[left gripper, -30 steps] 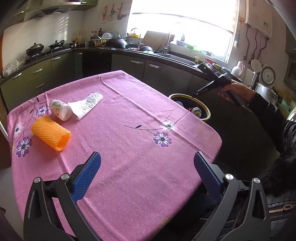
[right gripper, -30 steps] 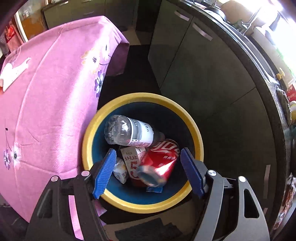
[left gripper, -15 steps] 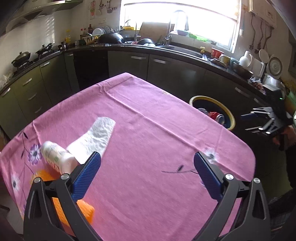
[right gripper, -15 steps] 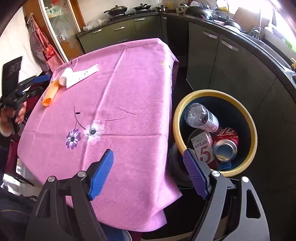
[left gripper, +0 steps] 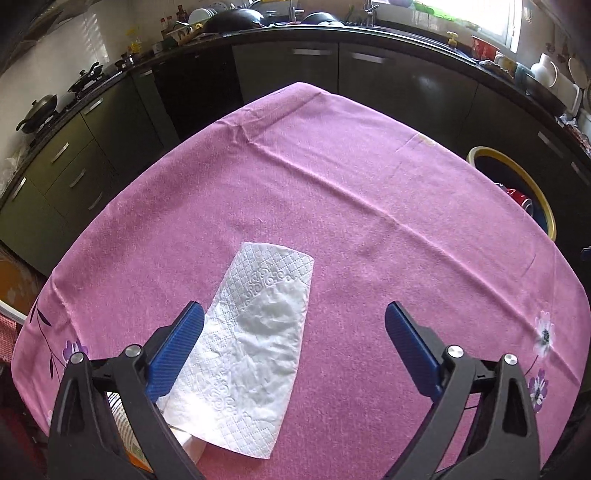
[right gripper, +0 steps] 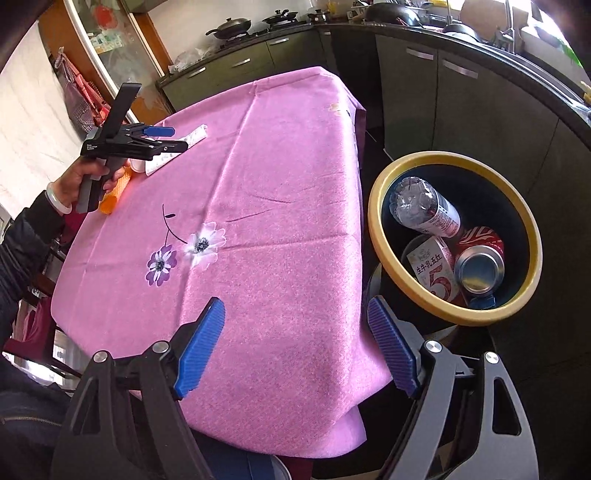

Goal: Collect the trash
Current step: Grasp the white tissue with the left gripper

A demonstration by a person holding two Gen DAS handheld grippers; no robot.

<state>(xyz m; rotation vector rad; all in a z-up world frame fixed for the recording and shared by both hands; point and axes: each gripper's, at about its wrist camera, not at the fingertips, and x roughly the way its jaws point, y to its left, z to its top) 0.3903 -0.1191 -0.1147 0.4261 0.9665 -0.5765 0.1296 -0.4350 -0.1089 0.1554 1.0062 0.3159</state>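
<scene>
A white paper napkin (left gripper: 258, 332) lies flat on the pink tablecloth (left gripper: 369, 184). My left gripper (left gripper: 293, 310) hangs open just above it, its left finger over the napkin's edge. A small white bottle (left gripper: 120, 417) peeks out under that finger. The right wrist view shows the left gripper (right gripper: 180, 138) in a person's hand, over the napkin (right gripper: 195, 134), the small bottle (right gripper: 136, 166) and an orange net roll (right gripper: 110, 201). My right gripper (right gripper: 295, 304) is open and empty above the table's near corner. The yellow-rimmed bin (right gripper: 454, 157) stands to its right.
The bin holds a clear plastic bottle (right gripper: 424, 206), a red can (right gripper: 480, 266) and a carton (right gripper: 432, 266). Its rim (left gripper: 493, 149) shows past the table's right edge. Dark kitchen cabinets (left gripper: 406, 85) run behind the table, with pans on a stove (right gripper: 229, 26).
My left gripper has swept across the table and tipped down over the napkin. My right gripper has swung from above the bin to the table's corner.
</scene>
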